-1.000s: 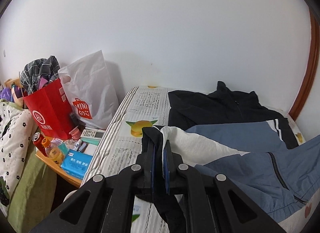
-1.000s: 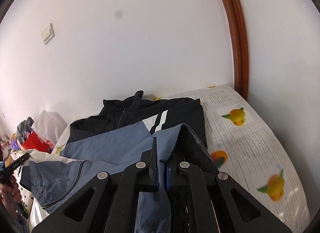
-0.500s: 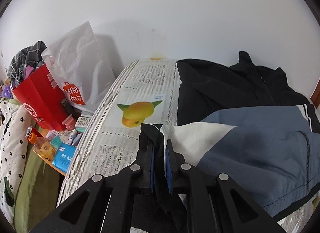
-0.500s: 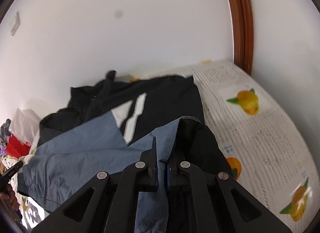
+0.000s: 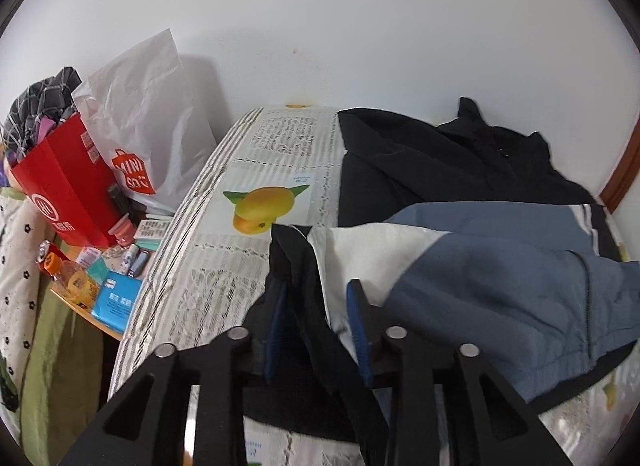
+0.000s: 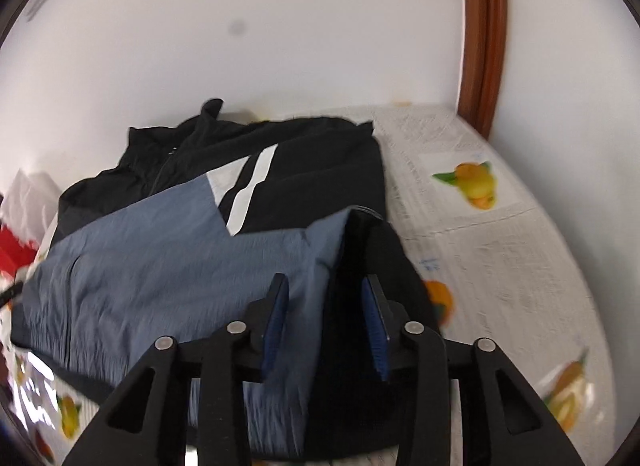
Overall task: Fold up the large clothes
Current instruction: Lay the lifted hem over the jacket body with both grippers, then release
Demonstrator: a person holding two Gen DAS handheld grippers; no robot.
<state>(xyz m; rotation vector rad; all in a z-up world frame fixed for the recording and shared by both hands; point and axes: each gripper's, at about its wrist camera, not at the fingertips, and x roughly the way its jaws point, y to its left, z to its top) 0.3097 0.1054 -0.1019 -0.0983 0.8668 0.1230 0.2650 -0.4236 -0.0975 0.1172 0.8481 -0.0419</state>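
Note:
A black, blue and white jacket [image 5: 500, 286] lies on the bed, its lower half folded up over the black chest [image 6: 304, 157]. My left gripper [image 5: 316, 298] hangs low over the jacket's left edge. Its jaws are opening, and the black hem [image 5: 296, 266] stands loose between the blue pads without being pressed. My right gripper [image 6: 326, 298] is over the right edge, its jaws opening too. A blue and black fold of the jacket [image 6: 352, 250] rises slack between its pads. The jacket's near end is hidden under both grippers.
The bed sheet [image 5: 224, 274] is white with fruit prints and runs to the wall. Left of the bed stand a red bag [image 5: 64, 193], a white bag [image 5: 148, 137] and a small table [image 5: 116, 302] with bottles and packets. A brown door frame [image 6: 482, 45] rises at the right.
Both grippers came down toward the bed with the jacket's hem, laying the lower half over the chest. Both pairs of jaws, shut on the cloth before, now stand parted.

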